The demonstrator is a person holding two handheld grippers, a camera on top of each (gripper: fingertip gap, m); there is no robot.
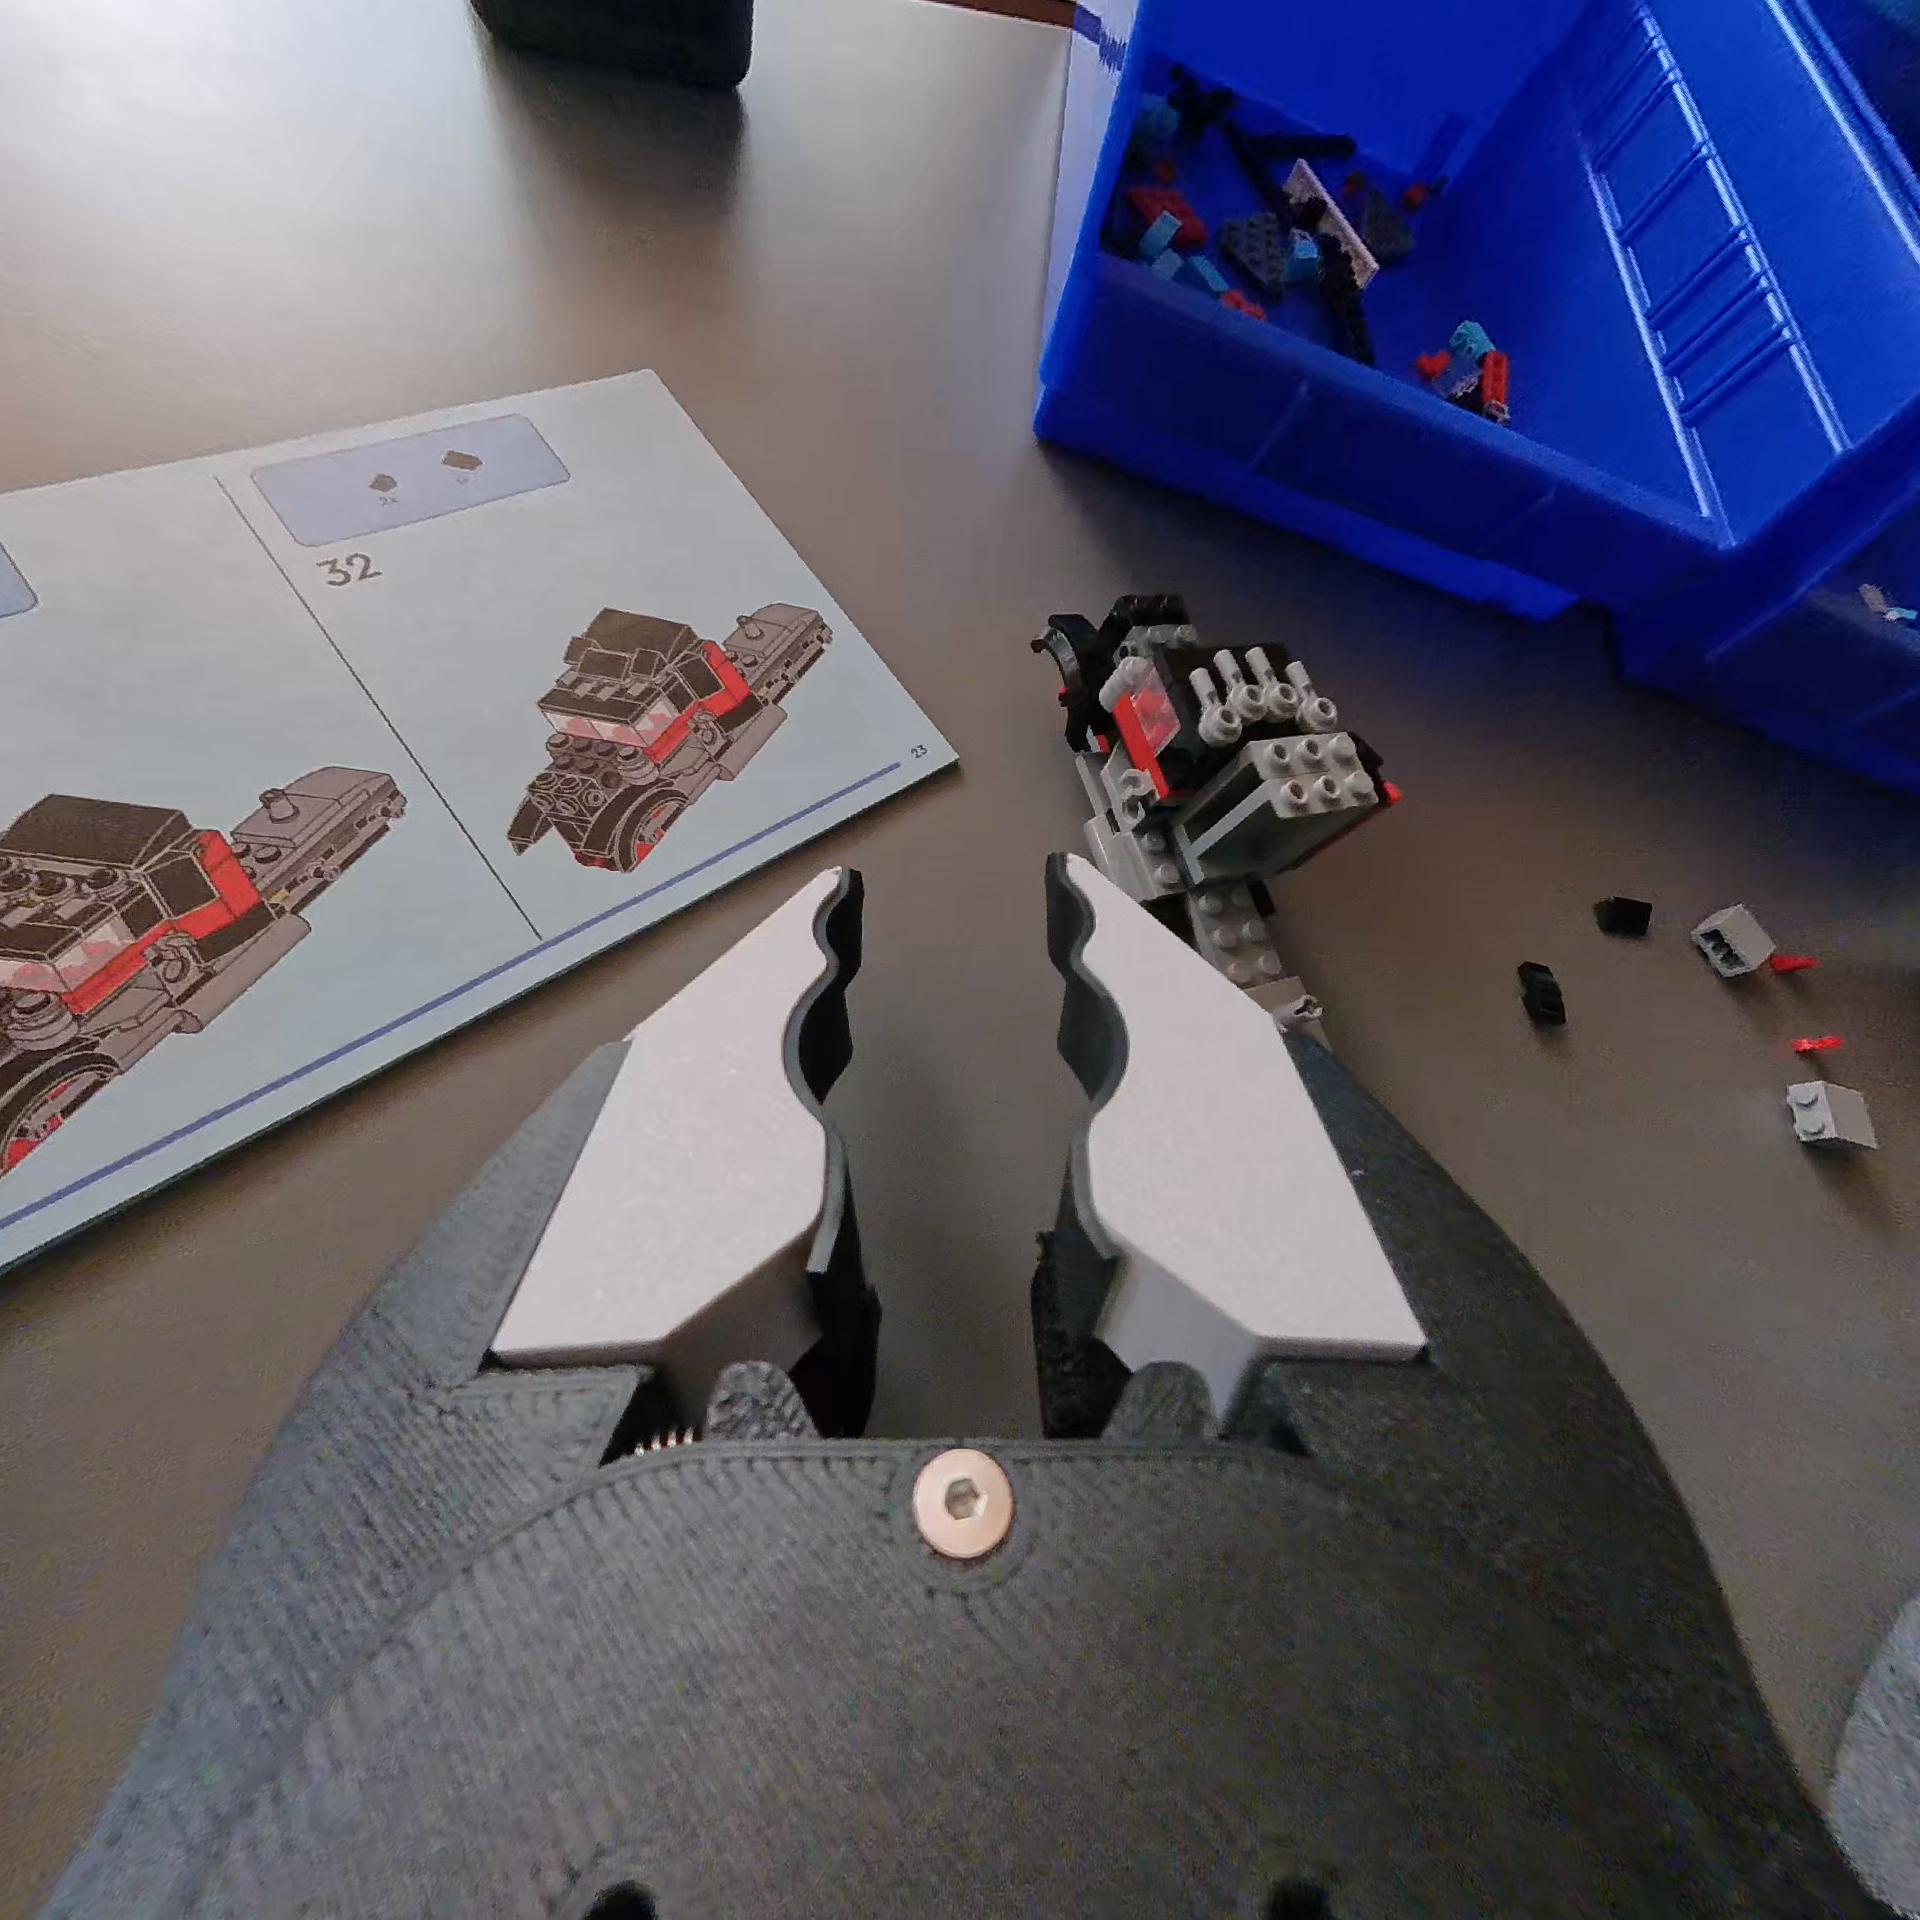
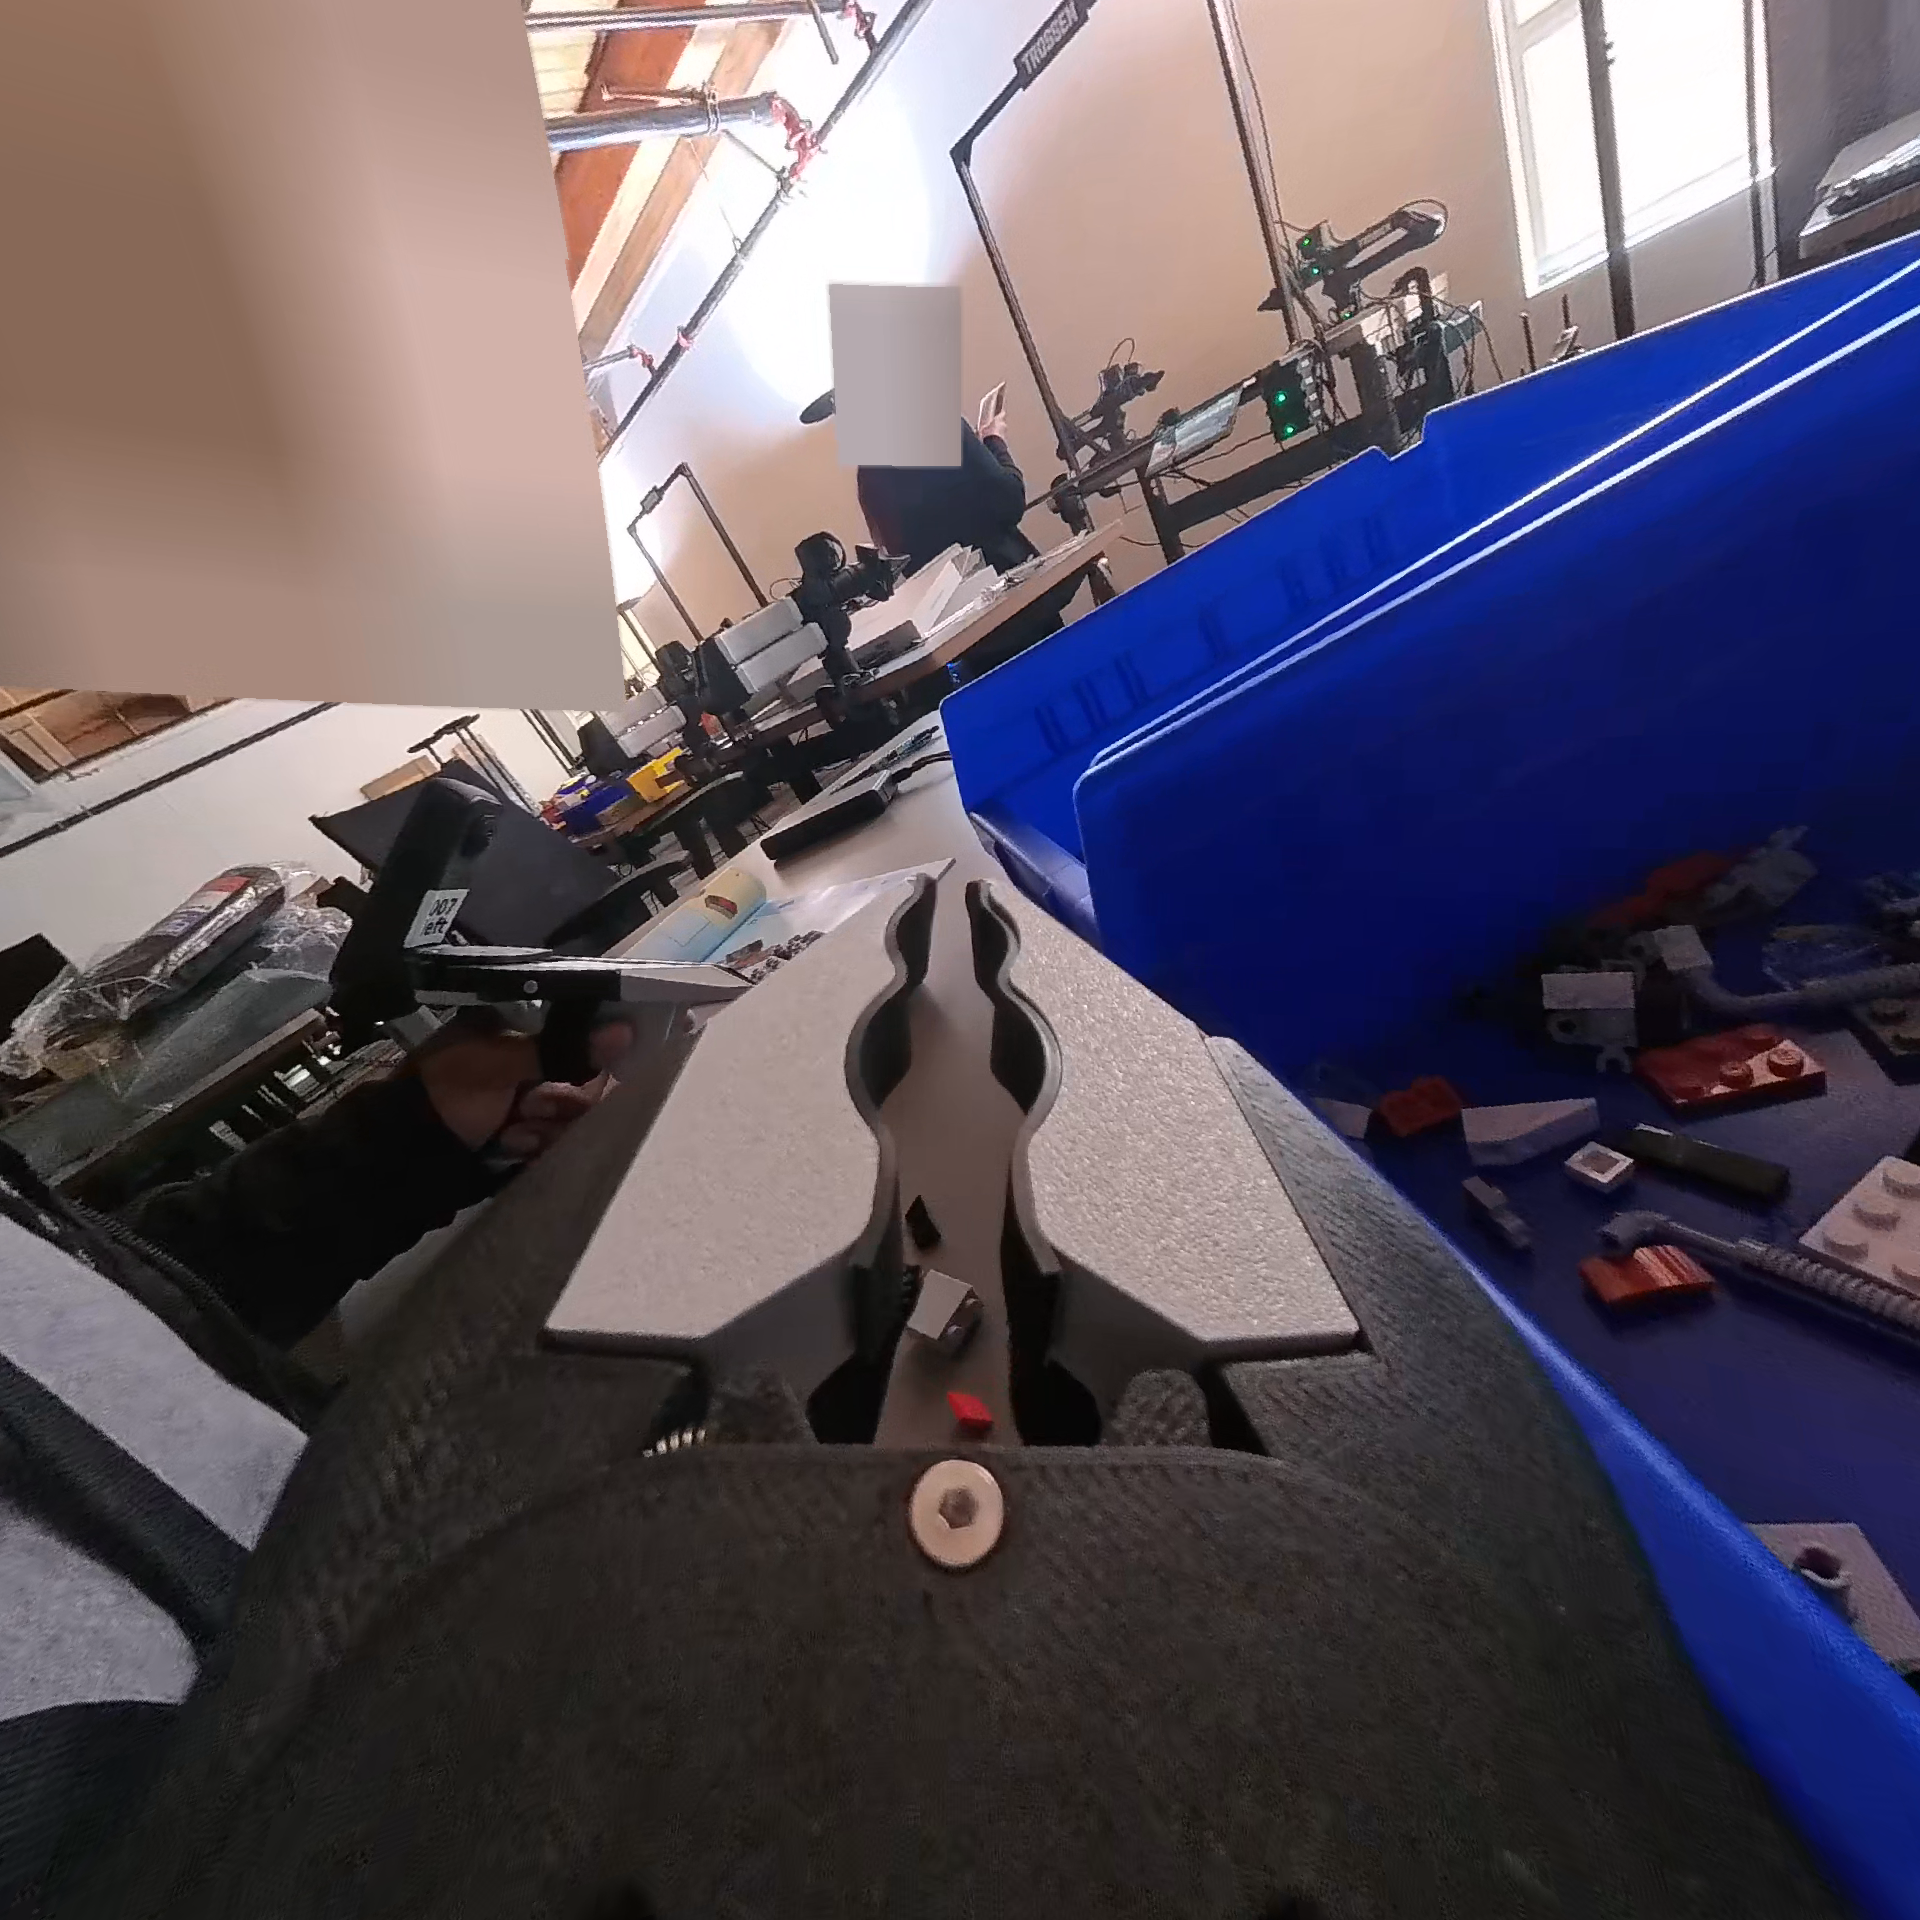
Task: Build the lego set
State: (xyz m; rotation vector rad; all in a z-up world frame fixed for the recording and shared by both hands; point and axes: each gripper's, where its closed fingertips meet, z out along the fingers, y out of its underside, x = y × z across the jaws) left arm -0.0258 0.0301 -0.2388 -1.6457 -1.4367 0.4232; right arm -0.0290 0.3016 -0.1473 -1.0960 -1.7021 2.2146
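Observation:
A part-built Lego vehicle (image 1: 1216, 769) in black, grey and red lies on the dark table just beyond and right of my left gripper (image 1: 954, 881). That gripper is open and empty, above bare table. The open instruction booklet (image 1: 416, 727) lies to its left. Loose bricks lie to the right: a grey one (image 1: 1730, 940), another grey one (image 1: 1831, 1117), two black bits (image 1: 1541, 992) and red bits (image 1: 1813, 1042). My right gripper (image 2: 951, 888) is almost closed and empty, beside the blue bin (image 2: 1351, 831). A small grey brick (image 2: 945, 1320) on the table shows through the gap between its fingers.
The blue bin (image 1: 1299, 457) at the back right holds several loose pieces, with a second blue bin (image 1: 1818, 675) beside it. A dark object (image 1: 613, 42) sits at the table's far edge. In the right wrist view a hand (image 2: 509, 1101) holds the left gripper (image 2: 727, 982). Tip to tip, the grippers are about 30 centimeters apart.

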